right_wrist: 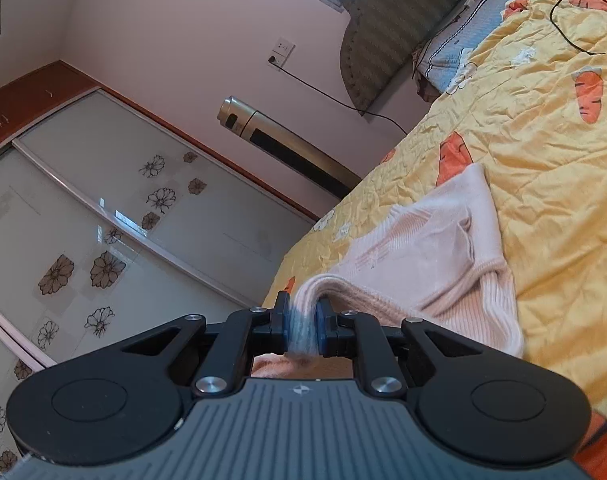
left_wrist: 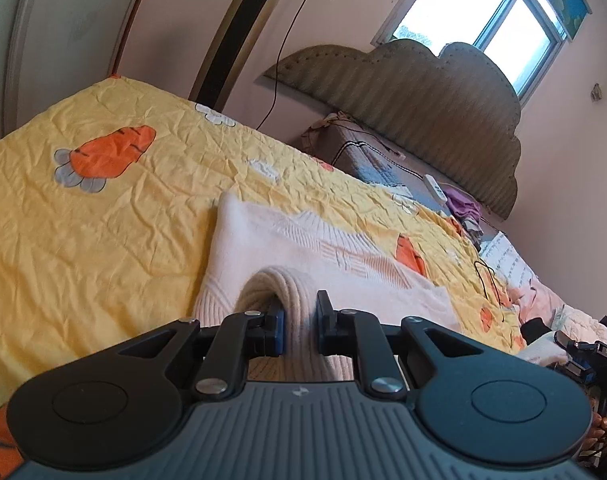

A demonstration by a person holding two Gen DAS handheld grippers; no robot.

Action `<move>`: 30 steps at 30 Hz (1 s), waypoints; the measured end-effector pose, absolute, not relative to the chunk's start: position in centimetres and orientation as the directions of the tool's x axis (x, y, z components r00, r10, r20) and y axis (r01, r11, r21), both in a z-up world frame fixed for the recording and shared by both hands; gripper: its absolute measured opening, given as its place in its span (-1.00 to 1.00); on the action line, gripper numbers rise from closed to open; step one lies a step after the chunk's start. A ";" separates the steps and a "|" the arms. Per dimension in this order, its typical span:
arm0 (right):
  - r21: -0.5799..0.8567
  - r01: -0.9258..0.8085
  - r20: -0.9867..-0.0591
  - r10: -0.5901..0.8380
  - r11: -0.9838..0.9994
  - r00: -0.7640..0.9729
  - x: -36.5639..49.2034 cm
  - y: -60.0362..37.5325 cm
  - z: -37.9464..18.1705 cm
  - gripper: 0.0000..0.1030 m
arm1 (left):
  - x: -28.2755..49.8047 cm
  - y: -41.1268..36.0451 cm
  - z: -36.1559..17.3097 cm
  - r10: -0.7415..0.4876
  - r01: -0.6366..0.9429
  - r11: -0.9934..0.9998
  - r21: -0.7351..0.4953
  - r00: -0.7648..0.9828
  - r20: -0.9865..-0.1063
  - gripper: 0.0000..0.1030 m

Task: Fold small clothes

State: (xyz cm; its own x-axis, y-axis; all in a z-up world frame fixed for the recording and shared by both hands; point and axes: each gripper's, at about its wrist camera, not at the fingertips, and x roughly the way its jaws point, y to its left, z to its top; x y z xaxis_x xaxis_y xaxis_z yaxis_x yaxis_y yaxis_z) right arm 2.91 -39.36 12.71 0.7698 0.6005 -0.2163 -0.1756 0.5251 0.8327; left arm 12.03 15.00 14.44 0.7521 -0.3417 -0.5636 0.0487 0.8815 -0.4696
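While the pale pink ribbed-knit sweater (left_wrist: 303, 248) lies on the bed's yellow crinkled quilt with orange carrot prints (left_wrist: 83, 220), both grippers have hold of its near end. Left gripper (left_wrist: 299, 322): jaws pinching a raised loop of thick ribbed knit, the fold arching up between the two black fingers (left_wrist: 277, 316). Right gripper (right_wrist: 303, 326): jaws pressed onto a bunched ribbed band, which rises out of the grip and curves over toward the garment body.

Sweater's long axis runs away from the left wrist camera, toward the far side of the bed; its far edge ends in a straight hem or fold, roughly square to that axis. In the right wrist view the sweater (right_wrist: 423, 252) stretches away and to the right, one ribbed cuff or hem draped at the lower right, one corner pointing up toward a carrot print. Middle of the garment lies flat on the quilt (right_wrist: 543, 184); only the gripped ends are lifted.

Beyond the bed: grey padded scalloped headboard (left_wrist: 423, 92), tall gold-and-black tower fan (left_wrist: 239, 36), loose black cable (right_wrist: 575, 12) on the quilt.
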 end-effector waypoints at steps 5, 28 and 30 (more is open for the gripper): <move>0.852 -0.134 -0.220 0.579 0.505 0.785 9.8 -41.0 11.3 -0.65 | 20.1 15.0 13.4 -0.344 -0.002 0.857 -0.515 0.743 -0.574 -0.72; 0.887 0.055 -0.341 0.570 0.459 0.748 26.5 -43.5 1.9 0.48 | 33.2 12.9 8.1 -0.210 0.010 0.942 -0.334 0.796 -0.568 0.28; 0.883 0.018 -0.311 0.555 0.470 0.772 26.3 -44.3 3.0 0.62 | 33.8 11.6 7.5 -0.151 0.012 0.974 -0.225 0.776 -0.612 0.28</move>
State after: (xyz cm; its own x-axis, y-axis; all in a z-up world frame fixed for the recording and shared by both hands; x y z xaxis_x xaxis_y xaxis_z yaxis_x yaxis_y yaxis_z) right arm 26.28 -44.33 3.01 0.7717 0.5550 -0.3107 0.0175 0.4698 0.8826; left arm 33.75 11.60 7.49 0.7762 -0.1512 -0.6120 0.0120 0.9742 -0.2254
